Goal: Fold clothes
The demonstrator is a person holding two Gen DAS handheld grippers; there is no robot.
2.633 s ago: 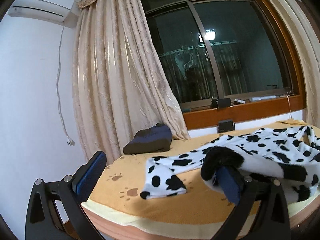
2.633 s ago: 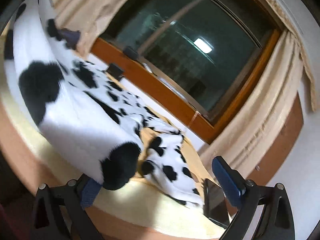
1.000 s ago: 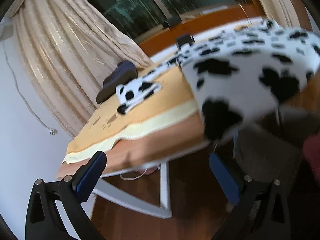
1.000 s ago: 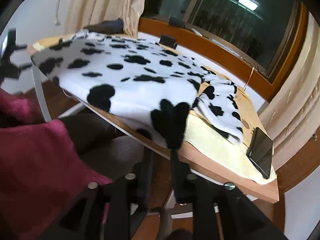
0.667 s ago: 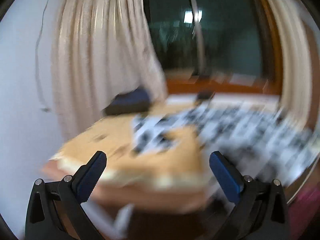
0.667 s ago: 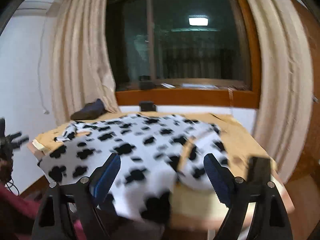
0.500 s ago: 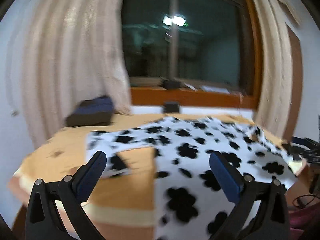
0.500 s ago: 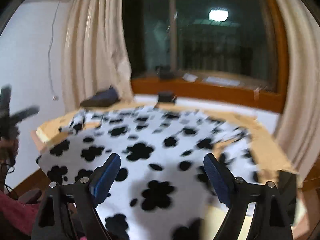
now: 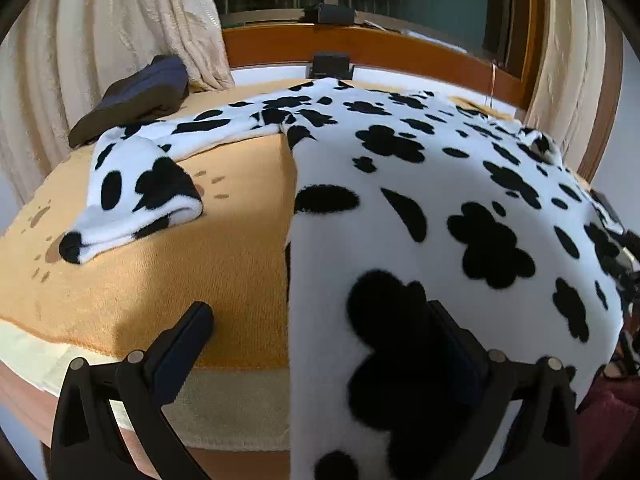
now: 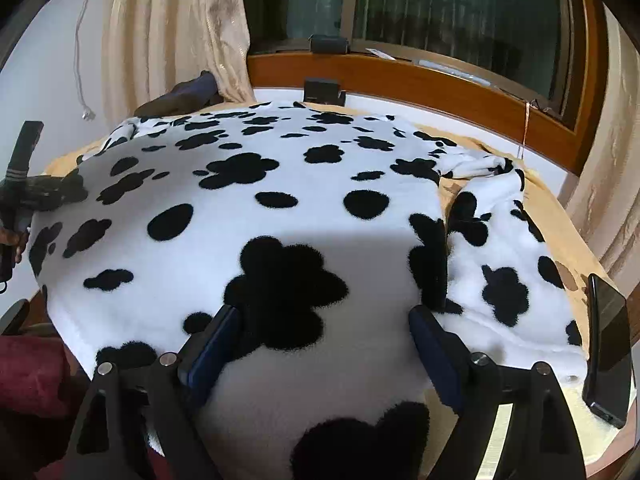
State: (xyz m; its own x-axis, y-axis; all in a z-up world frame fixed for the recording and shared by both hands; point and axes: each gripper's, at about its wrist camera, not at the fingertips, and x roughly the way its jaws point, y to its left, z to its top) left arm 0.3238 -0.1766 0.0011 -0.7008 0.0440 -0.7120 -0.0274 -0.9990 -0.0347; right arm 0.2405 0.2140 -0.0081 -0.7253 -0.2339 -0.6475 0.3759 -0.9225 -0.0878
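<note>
Both tongs, left (image 9: 320, 344) and right (image 10: 320, 340), stand spread and pinch nothing over the cow-print garment (image 10: 256, 216), spread flat mid-frame on the orange-covered surface (image 9: 160, 264) (laying-out looks done), so the next move likely calls for gripping a sleeve or edge.

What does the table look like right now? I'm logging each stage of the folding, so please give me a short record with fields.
garment: cow-print fleece top, spread flat, hem hanging over the near table edge
left sleeve: stretched out toward the dark folded clothes
right sleeve: bunched beside the body
surface: orange blanket covering the table
other items: phone at the right edge
left tongs: open, nothing gripped
right tongs: open over the hem, nothing gripped
</note>
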